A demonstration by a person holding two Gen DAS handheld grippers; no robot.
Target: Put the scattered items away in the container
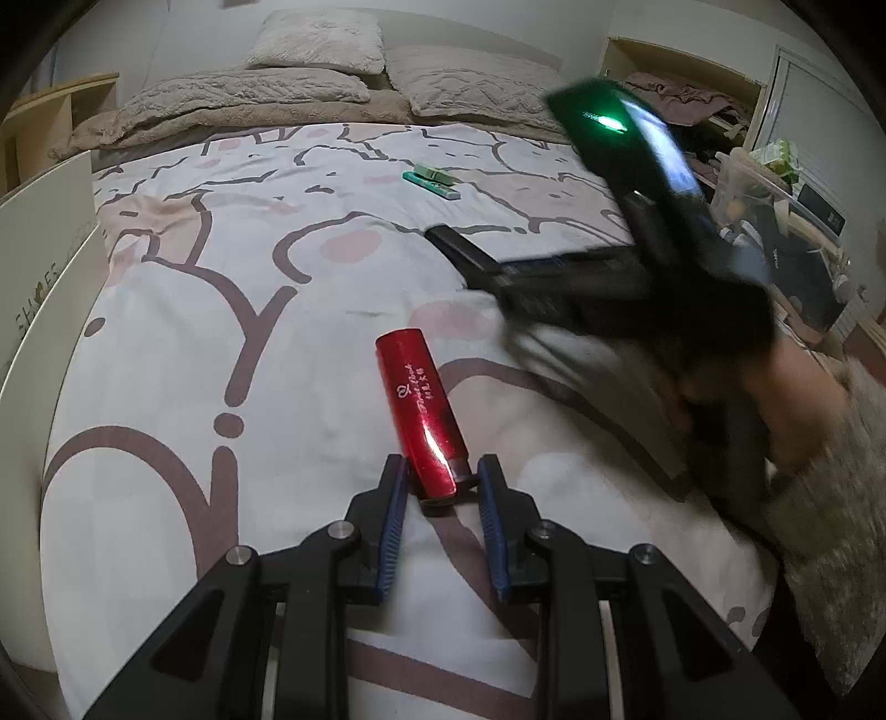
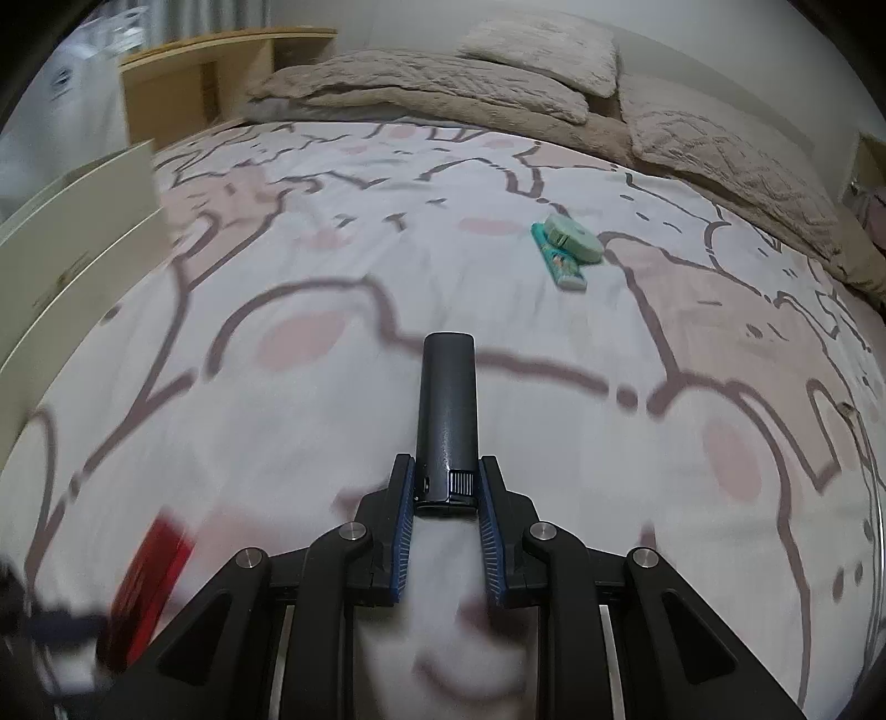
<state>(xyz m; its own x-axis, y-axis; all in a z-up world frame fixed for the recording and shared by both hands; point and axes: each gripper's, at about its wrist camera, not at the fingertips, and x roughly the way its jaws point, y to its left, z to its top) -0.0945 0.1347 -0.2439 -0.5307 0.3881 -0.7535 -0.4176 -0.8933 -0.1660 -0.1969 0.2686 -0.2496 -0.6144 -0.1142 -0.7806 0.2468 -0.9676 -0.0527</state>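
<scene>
Red lighter [image 2: 147,587] blurred, cut by hand-held gripper.

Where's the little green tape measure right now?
The green tape measure lies far up the bedspread, right of centre in the right wrist view, against a teal packet, short of the pillows.

1. The bed cover [image 1: 221,343] is white, printed with pale pink patches and grey-brown cartoon outlines.
2. The lighter [image 1: 422,412] near the middle is glossy red with pale lettering along its side.
3. The second lighter [image 2: 447,412] is dark grey, almost black, with a ribbed black patch at its near end.
4. The left gripper [image 1: 442,471] and the right gripper [image 2: 446,487] are black, with blue pads [image 1: 390,531] and silver rivets.
5. Far across the cover, a teal packet [image 2: 560,265] with a small colourful print lies under a mint-green round case [image 2: 573,238].
6. The pillows [image 1: 315,39] and blanket at the far end are beige.
7. A green light [image 1: 606,121] glows on the black device at the right.
</scene>
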